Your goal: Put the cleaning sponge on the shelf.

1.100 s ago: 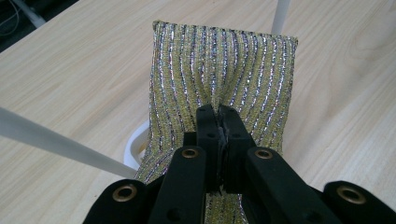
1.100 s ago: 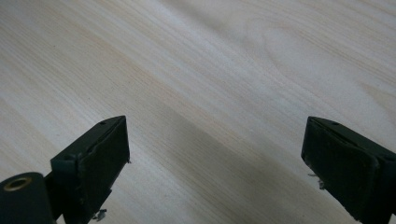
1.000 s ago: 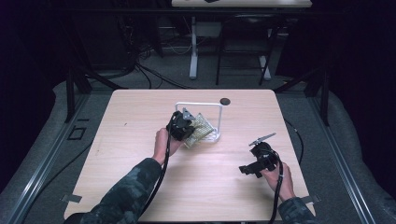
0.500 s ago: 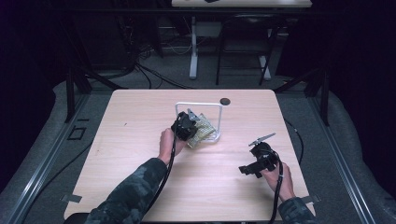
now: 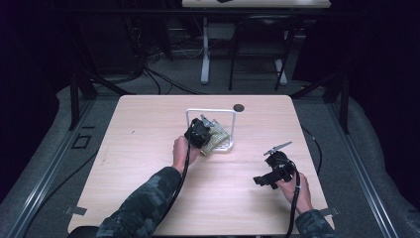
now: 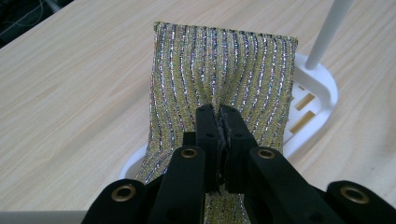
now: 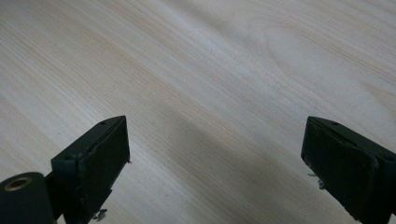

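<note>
Glittery gold striped cloth pinched between the pressed-together jaws of the left gripper, draped over the white rack base. Right gripper spread wide above bare wooden table, well apart.

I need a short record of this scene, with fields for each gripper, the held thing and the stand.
left gripper: shut on cloth
cloth: gold, striped, glittery; lies partly over the rack base
rack: white frame with slotted base, on table
right gripper: open, nothing between fingers, over bare table
</note>
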`<state>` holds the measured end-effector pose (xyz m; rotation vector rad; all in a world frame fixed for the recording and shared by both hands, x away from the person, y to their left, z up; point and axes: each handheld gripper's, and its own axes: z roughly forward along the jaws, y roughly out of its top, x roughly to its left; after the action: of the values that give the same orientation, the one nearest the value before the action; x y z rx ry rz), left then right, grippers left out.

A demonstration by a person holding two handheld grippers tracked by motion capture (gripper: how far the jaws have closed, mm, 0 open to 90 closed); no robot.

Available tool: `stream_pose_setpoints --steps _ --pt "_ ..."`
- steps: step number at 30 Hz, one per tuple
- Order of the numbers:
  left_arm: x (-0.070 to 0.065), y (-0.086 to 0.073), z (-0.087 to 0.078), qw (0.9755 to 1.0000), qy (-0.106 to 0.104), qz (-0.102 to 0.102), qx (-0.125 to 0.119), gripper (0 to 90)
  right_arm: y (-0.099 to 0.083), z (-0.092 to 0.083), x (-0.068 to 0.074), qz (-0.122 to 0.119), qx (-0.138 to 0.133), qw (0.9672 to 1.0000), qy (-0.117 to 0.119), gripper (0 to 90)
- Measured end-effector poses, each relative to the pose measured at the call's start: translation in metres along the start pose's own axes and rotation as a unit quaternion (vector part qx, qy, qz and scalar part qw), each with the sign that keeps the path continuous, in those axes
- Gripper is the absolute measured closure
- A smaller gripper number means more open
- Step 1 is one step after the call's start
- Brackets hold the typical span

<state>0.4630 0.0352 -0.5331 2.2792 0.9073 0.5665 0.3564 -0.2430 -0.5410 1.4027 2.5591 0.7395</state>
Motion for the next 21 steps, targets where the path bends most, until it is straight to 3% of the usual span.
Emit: stream_pose_setpoints --steps 4,8,18,21 --pt "-0.003 -0.001 0.006 0.9999 0.008 0.003 0.006 86.6 0.000 0.000 0.000 0.002 0.000 1.0000 0.002 7.3" --pt "-0.006 0.001 0.006 0.9996 0.015 0.020 0.014 83.7 0.000 0.000 0.000 0.000 0.000 1.0000 0.000 7.4" --pt "-0.013 0.007 -0.002 0.9991 0.019 0.033 0.016 55.1 0.000 0.000 0.000 -0.001 0.001 1.0000 0.000 7.6" --pt "-0.013 0.010 -0.008 0.9994 0.002 0.029 0.016 48.7 0.000 0.000 0.000 0.001 0.001 1.0000 0.000 7.6"
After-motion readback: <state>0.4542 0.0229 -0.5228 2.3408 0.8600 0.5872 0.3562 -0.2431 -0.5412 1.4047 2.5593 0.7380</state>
